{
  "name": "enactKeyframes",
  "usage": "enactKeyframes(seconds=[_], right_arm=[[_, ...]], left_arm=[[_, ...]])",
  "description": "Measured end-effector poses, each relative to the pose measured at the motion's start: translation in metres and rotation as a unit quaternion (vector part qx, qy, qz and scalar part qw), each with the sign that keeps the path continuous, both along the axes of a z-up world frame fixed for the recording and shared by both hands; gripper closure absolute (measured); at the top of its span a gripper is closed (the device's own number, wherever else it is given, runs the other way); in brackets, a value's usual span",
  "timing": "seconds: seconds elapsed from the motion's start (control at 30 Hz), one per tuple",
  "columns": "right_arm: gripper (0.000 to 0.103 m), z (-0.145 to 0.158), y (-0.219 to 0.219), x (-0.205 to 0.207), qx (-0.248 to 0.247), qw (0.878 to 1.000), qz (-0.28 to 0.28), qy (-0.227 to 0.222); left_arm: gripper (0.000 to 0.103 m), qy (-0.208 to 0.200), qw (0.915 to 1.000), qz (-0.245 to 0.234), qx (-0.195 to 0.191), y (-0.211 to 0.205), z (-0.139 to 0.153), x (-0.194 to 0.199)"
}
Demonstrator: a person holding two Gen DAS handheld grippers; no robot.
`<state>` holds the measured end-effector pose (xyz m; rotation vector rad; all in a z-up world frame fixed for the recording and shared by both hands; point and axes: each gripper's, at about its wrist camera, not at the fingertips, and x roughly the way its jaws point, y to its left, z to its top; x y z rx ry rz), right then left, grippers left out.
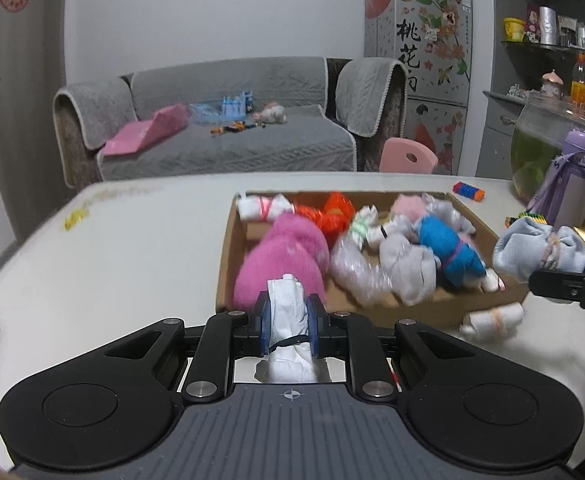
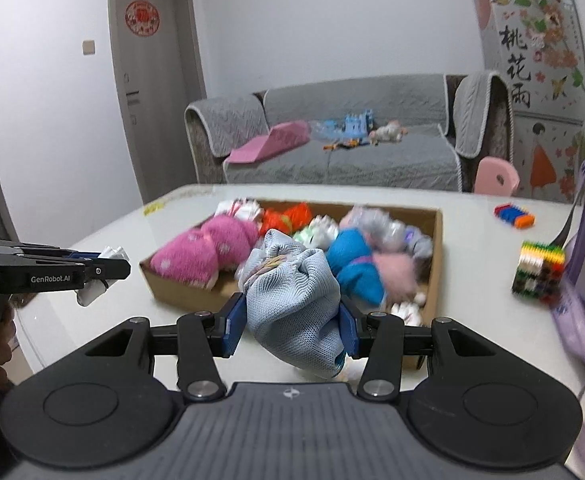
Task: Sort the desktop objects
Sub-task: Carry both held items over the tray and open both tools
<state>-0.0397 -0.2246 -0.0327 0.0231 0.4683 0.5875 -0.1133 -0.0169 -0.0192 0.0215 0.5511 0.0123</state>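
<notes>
Above the white worktop (image 1: pixel 132 248), the left tool (image 1: pixel 288 322) is clamped tight on a white sock roll (image 1: pixel 288 312), while the right tool (image 2: pixel 292 326), partly closed, grips a pale blue sock bundle (image 2: pixel 292 292). Just ahead of both sits a cardboard box (image 2: pixel 436 248) of rolled socks; another white roll (image 1: pixel 492 318) lies beside it.

One brown cardboard box (image 2: pixel 438 248) stood on the bench; two rolled sock bundles were held, one white (image 1: pixel 288 312), one pale blue (image 2: pixel 292 300).

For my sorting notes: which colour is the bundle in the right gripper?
Light blue bundle; right wrist view.
</notes>
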Motion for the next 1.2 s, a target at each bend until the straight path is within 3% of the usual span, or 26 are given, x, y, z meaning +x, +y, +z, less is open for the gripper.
enactKeyframes(seconds=[0.23,0.5,0.8,1.2], right_arm=[[0.059,0.021,0.002,0.023,-0.006,1.0,-0.008,-0.025],[0.059,0.042,0.008,0.058,-0.007,0.999,-0.005,-0.052],[0.058,0.038,0.019,0.093,-0.022,0.999,0.009,-0.044],[0.059,0.009,0.045,0.126,-0.066,0.997,0.035,0.002]], left_arm=[[0.08,-0.012,0.9996,-0.011,0.022,-0.014,0.032,0.036],[0.08,-0.011,0.9994,-0.02,0.025,-0.026,0.043,0.086],[0.08,0.019,0.9993,-0.031,0.009,-0.031,0.04,0.143],[0.08,0.085,0.9956,-0.03,0.026,-0.029,0.004,0.215]])
